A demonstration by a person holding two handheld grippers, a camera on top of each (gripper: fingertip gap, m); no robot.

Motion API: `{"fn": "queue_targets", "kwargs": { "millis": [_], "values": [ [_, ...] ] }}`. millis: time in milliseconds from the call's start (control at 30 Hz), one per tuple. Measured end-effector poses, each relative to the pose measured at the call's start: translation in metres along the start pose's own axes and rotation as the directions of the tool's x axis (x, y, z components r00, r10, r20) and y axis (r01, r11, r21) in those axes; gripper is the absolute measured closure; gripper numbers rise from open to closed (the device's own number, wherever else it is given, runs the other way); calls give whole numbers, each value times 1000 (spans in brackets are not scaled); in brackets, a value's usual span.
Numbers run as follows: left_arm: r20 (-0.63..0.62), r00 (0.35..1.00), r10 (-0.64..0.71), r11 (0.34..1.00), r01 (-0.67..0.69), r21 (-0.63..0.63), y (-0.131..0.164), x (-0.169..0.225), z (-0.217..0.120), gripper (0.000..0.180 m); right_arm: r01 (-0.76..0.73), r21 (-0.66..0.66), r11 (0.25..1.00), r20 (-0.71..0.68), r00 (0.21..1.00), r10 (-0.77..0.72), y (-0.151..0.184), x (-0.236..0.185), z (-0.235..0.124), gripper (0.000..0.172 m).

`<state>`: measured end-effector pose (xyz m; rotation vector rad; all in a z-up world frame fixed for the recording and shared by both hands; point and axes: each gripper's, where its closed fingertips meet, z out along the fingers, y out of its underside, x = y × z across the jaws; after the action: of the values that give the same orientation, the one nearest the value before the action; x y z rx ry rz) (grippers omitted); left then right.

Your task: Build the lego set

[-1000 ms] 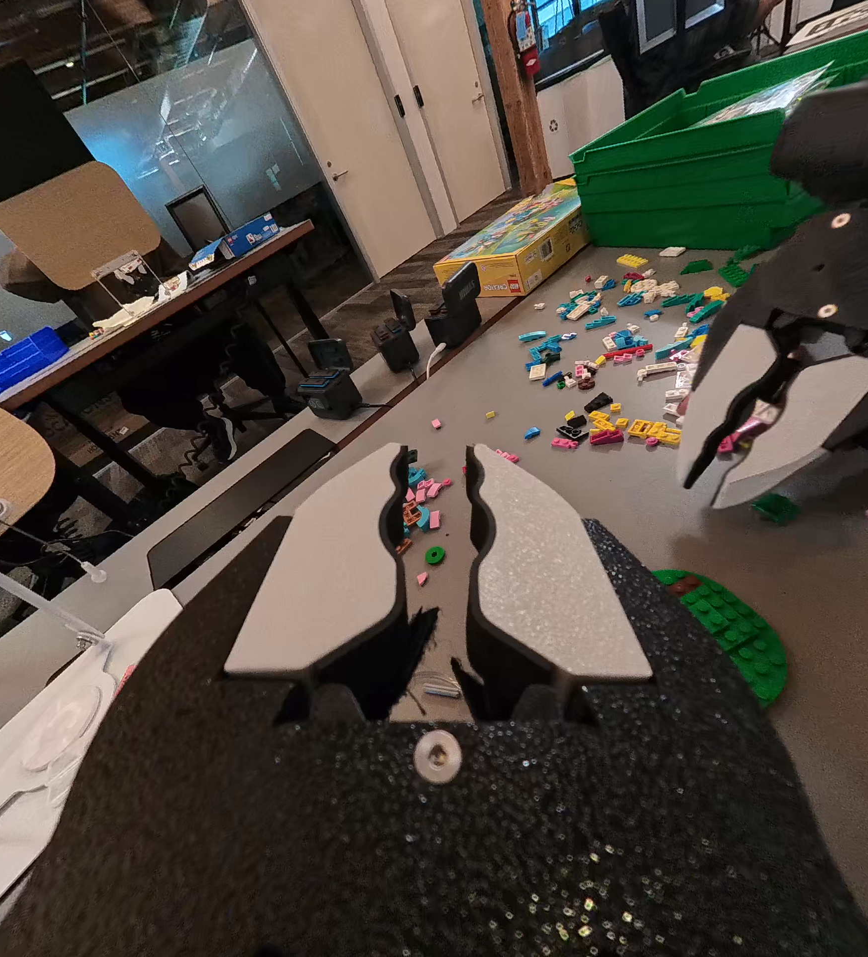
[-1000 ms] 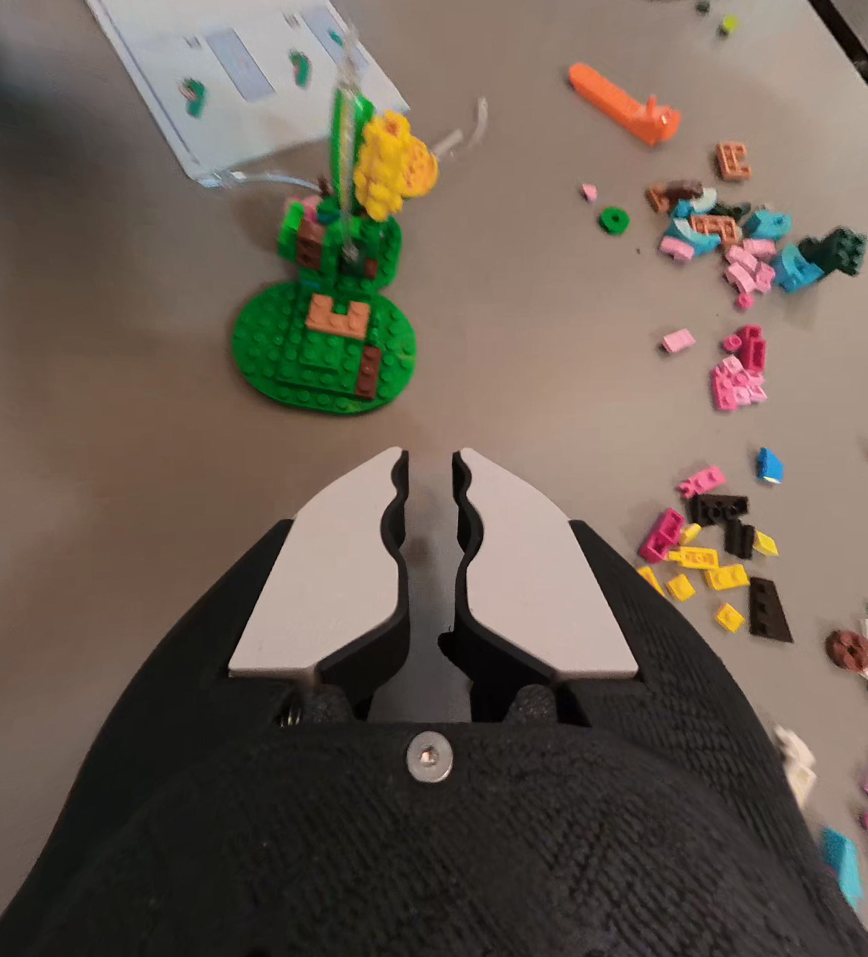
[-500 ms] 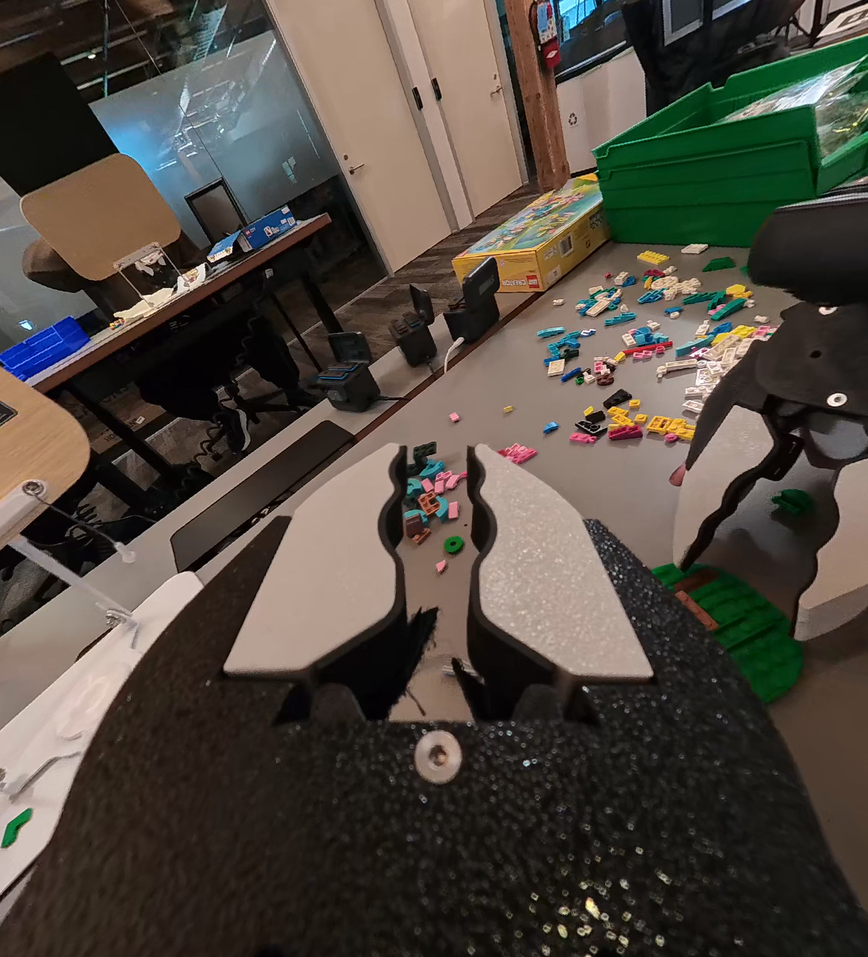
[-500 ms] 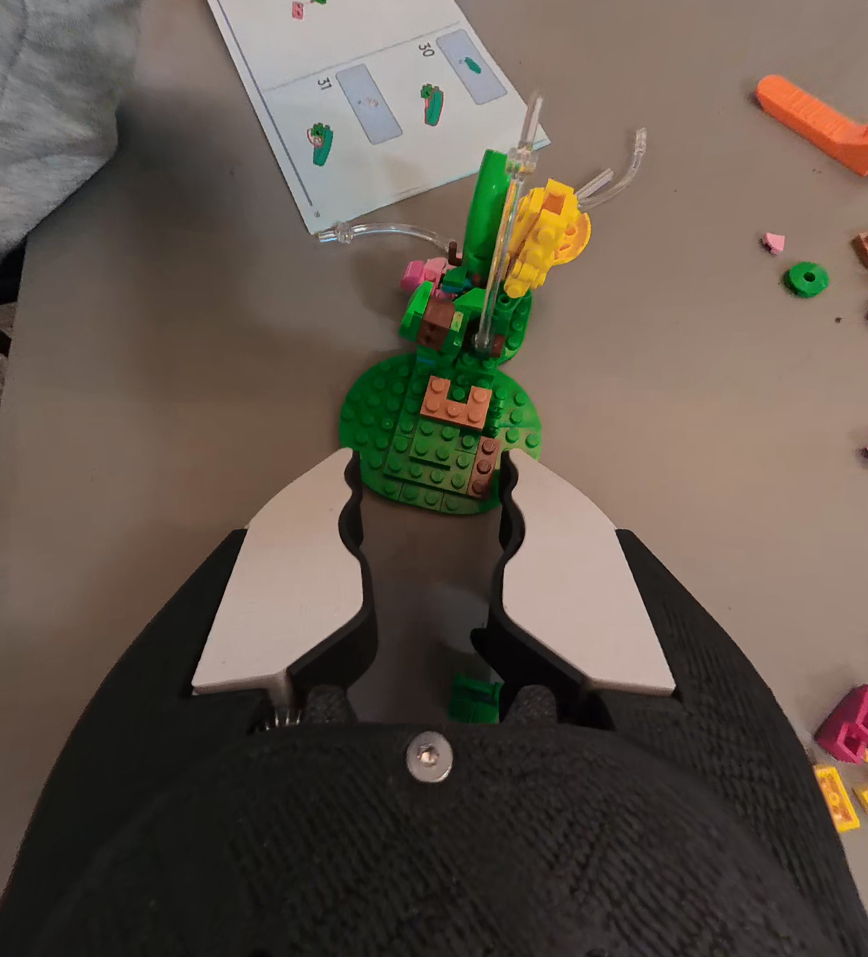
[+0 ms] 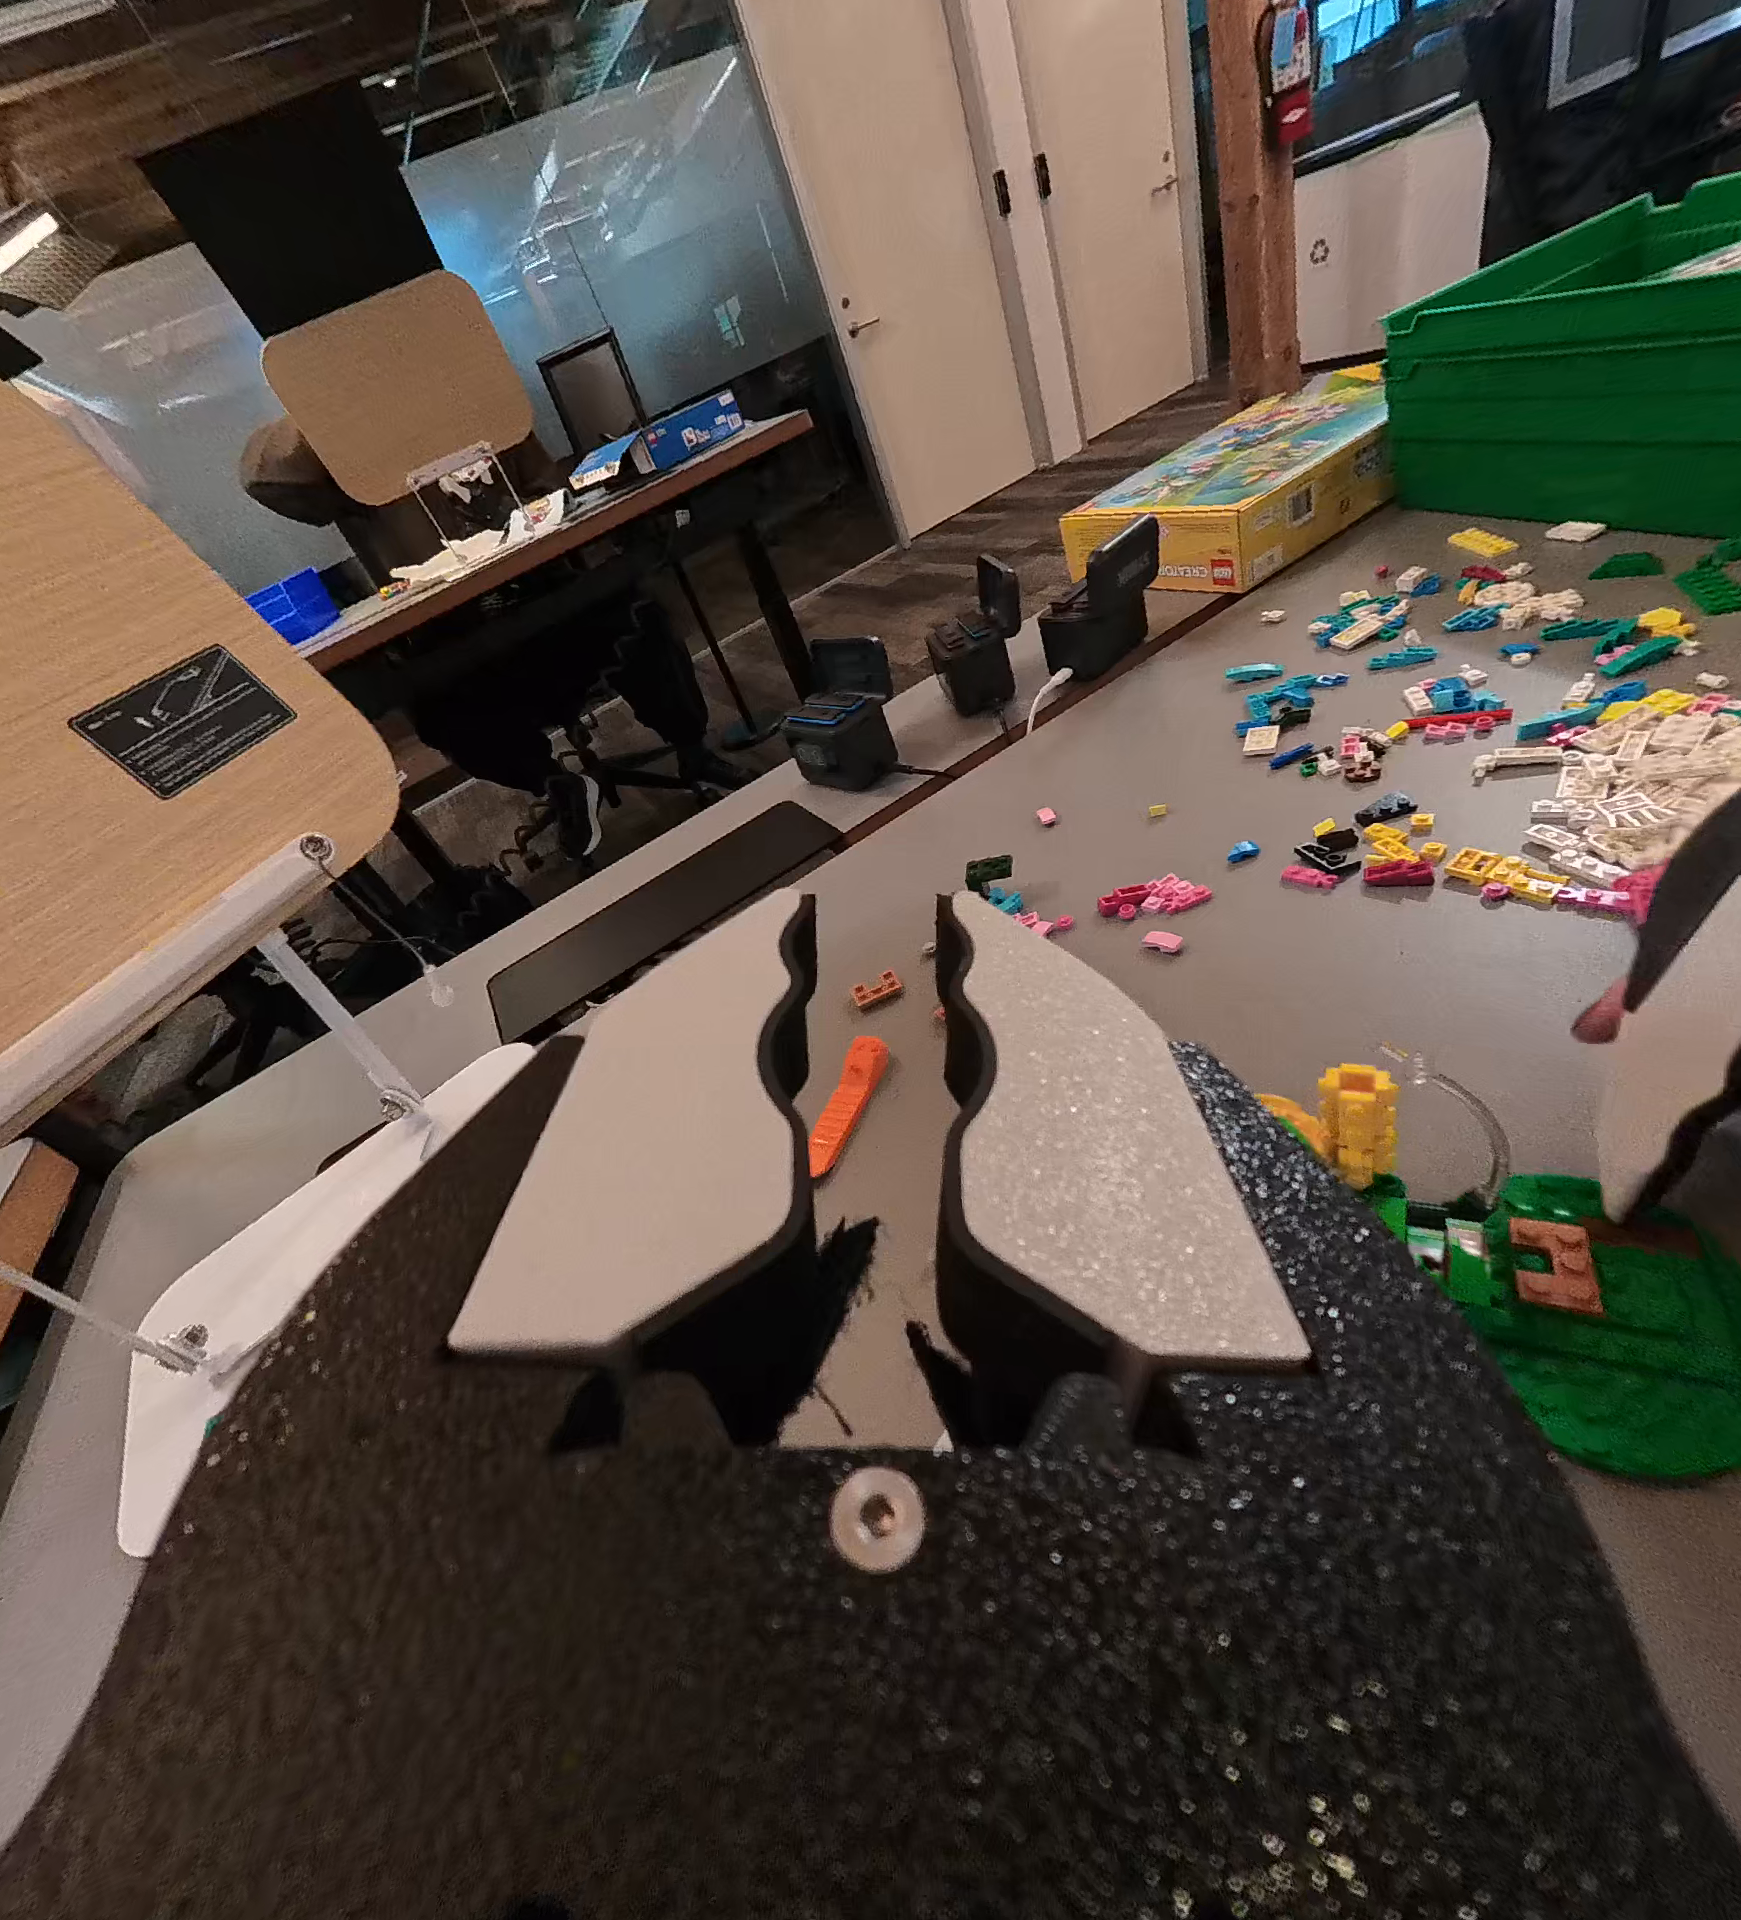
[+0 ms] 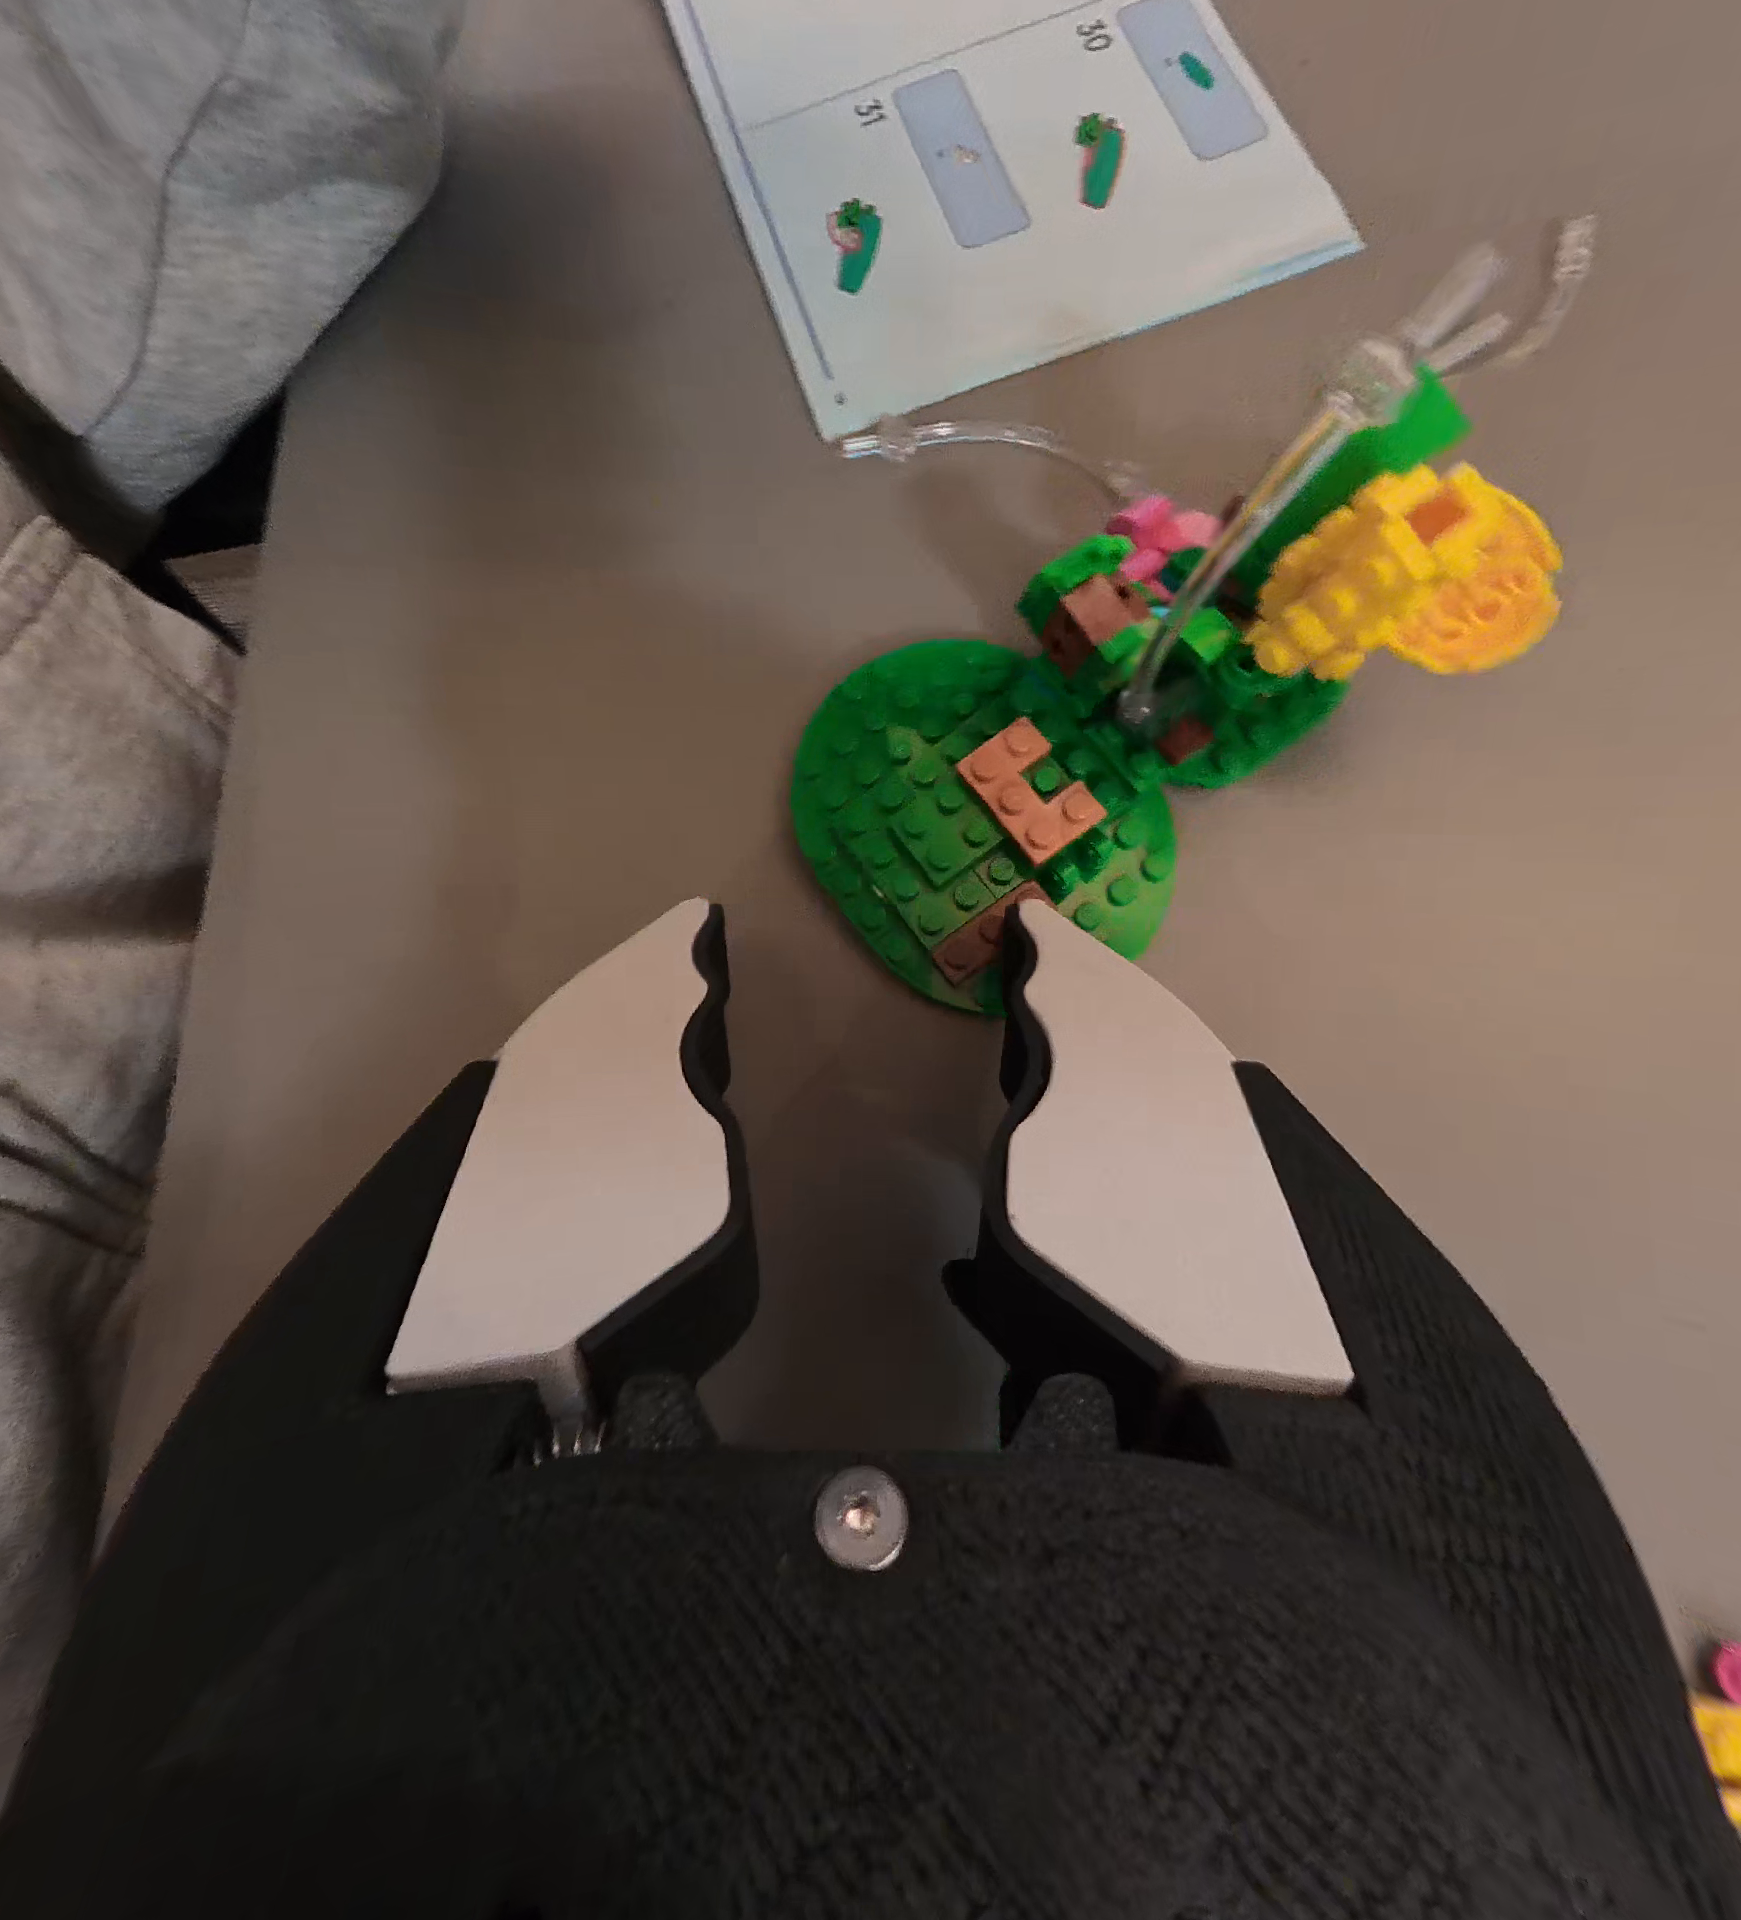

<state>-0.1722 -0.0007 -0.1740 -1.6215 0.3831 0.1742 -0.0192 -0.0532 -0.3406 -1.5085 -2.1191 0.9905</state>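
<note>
Our right gripper [image 6: 866, 920] hangs spread wide and empty, one fingertip over the green brick base [image 6: 876, 748]; our left gripper [image 5: 871, 909] is parted, empty, above an orange tool [image 5: 845, 1107].

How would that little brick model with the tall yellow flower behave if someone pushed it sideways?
The brick model would probably slide, since its green base plate is wide and flat. The yellow flower sits high and off to one side, so it may snap off. The clear curved rods look thin and likely bend or pop loose.
</note>
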Motion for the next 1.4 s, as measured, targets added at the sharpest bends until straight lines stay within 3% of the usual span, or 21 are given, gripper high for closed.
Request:
{"fn": "queue_targets", "kwargs": {
  "millis": [100,400,1133,1333,1400],
  "values": [
    [-5,1000,-1,1000,1,-7,2,1,0,159,19,1,1000,35,999,-19,-1,-10,1,123],
    [-26,1000,12,999,-13,-33,6,9,4,159,21,20,1000,-49,999,-20,1,5,-1,128],
    [-47,999,8,999,-10,-43,9,13,7,159,69,14,998,0,998,-69,-3,-13,10,128],
    [-51,999,8,999,-10,-47,10,14,8,159,89,55,995,-134,988,-81,-11,5,4,127],
    [-53,999,7,999,-10,-48,10,15,8,159,112,55,992,-201,975,-99,-13,13,3,117]
  ]
}}
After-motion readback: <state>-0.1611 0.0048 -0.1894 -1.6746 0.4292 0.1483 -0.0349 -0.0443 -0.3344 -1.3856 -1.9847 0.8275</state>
